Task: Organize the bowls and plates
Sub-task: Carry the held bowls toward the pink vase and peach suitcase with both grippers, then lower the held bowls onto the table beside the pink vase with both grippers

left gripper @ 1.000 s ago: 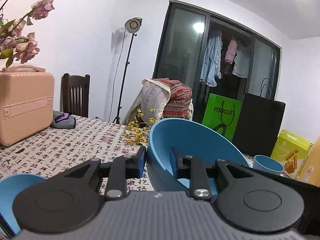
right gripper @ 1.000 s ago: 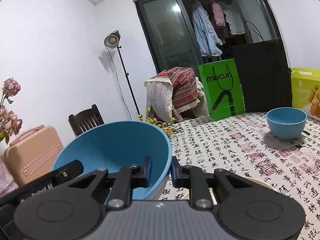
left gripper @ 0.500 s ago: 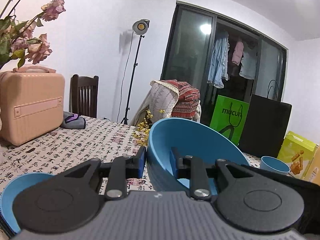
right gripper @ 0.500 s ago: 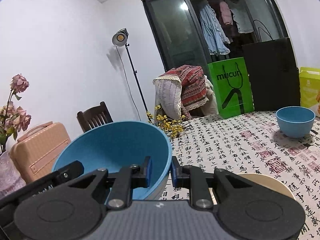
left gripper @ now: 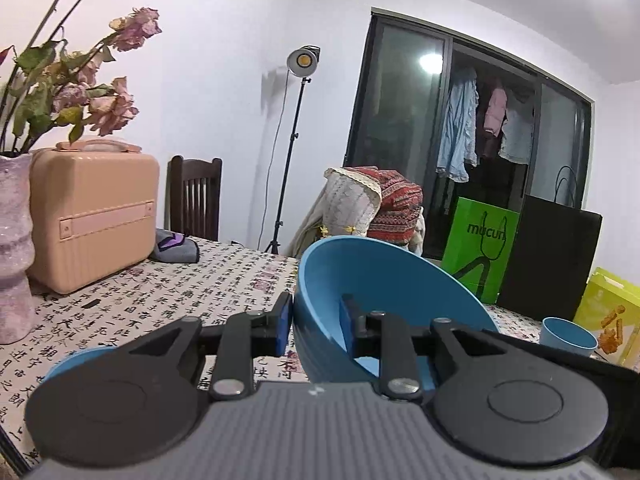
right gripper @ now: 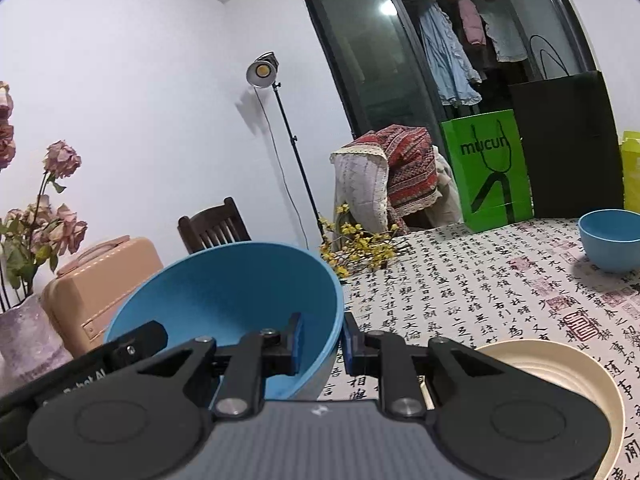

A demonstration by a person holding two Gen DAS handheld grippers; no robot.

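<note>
Shift: both views slid sideways across the room since the earlier frame; I keep the big blue bowl (left gripper: 376,280) aloft.
Left gripper (left gripper: 316,320): clamped on its left wall.
Right gripper (right gripper: 320,338): clamped on the opposite wall.
Bearing: cream plate (right gripper: 560,372) lies low, right of right gripper, nearer that hand.

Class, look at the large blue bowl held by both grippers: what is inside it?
Inside the large blue bowl only one finger of each gripper shows, clamping the rim. Its bottom is hidden by the grippers.

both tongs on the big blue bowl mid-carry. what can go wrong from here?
1. The left tongs and right tongs each pinch only a thin bit of the large blue bowl's rim; uneven hand motion could twist it loose.
2. The cream plate lies just beside the right tongs, so lowering could clip it.
3. The bowl hides the tablecloth beneath.
</note>
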